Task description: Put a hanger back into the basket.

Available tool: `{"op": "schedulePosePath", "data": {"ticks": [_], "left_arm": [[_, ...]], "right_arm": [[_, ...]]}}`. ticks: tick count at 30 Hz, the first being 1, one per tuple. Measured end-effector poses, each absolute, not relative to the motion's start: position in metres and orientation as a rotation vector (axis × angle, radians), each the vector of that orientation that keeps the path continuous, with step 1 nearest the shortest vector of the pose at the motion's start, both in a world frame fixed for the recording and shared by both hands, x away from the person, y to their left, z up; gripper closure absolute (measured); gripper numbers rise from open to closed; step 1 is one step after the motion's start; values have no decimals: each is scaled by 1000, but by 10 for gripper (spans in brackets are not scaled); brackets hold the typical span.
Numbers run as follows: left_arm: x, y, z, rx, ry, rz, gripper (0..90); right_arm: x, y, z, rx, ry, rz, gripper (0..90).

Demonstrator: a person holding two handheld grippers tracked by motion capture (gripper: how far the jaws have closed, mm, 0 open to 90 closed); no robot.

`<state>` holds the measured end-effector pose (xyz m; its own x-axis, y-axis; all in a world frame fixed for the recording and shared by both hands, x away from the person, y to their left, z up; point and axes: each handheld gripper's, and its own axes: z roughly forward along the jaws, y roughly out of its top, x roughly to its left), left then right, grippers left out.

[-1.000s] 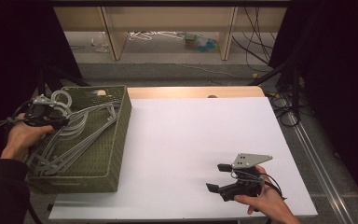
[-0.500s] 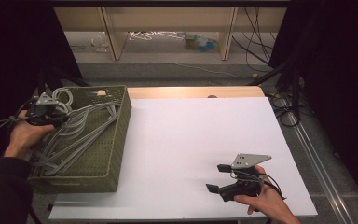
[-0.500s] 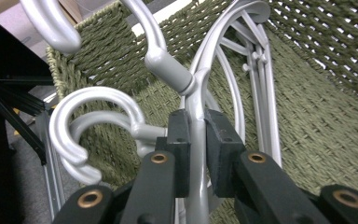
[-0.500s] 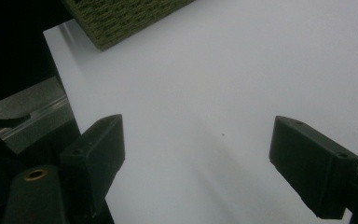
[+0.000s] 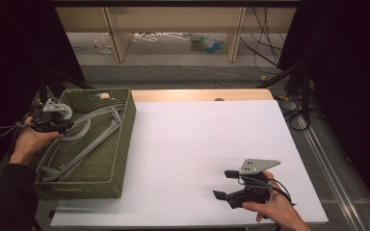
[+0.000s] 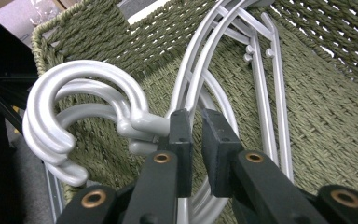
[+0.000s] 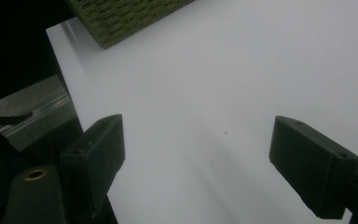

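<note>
A green woven basket (image 5: 125, 137) stands at the table's left and holds several grey plastic hangers (image 5: 94, 132). My left gripper (image 5: 60, 126) reaches in from the basket's left side, at the hangers' necks. In the left gripper view the jaws (image 6: 199, 140) stand almost together on a grey hanger arm (image 6: 200, 79), just right of the stacked hooks (image 6: 70, 107). My right gripper (image 5: 226, 185) rests low over the white table (image 5: 197, 139) near the front right. Its jaws (image 7: 200, 154) are wide apart with nothing between them.
A corner of the basket (image 7: 121, 18) shows at the top of the right gripper view. Beyond the table's far edge stands a low wooden shelf (image 5: 173, 24) with clutter under it. Cables (image 5: 294, 106) and stand legs run along the right side.
The hangers have sunk lower and flatter into the basket, and my left hand has shifted slightly with them. The right gripper has stayed where it was.
</note>
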<state>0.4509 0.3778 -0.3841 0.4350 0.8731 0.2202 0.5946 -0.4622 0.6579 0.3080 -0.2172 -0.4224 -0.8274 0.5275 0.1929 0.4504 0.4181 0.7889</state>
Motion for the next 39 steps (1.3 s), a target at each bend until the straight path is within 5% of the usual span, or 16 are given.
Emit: {"op": "schedulePosePath", "data": {"ticks": [7,28,39], "left_arm": [[441,377,-375,2114,1281,736,768],[379,342,-344,1818,1232,628,373],[350,302,-343,1782,1110,615,315]], "right_arm": [[308,-217,-422,893,2568,1391,191],[311,-217,-423,903,2539,1402,190],[312,-219,-422,916,2503,1420,183]]}}
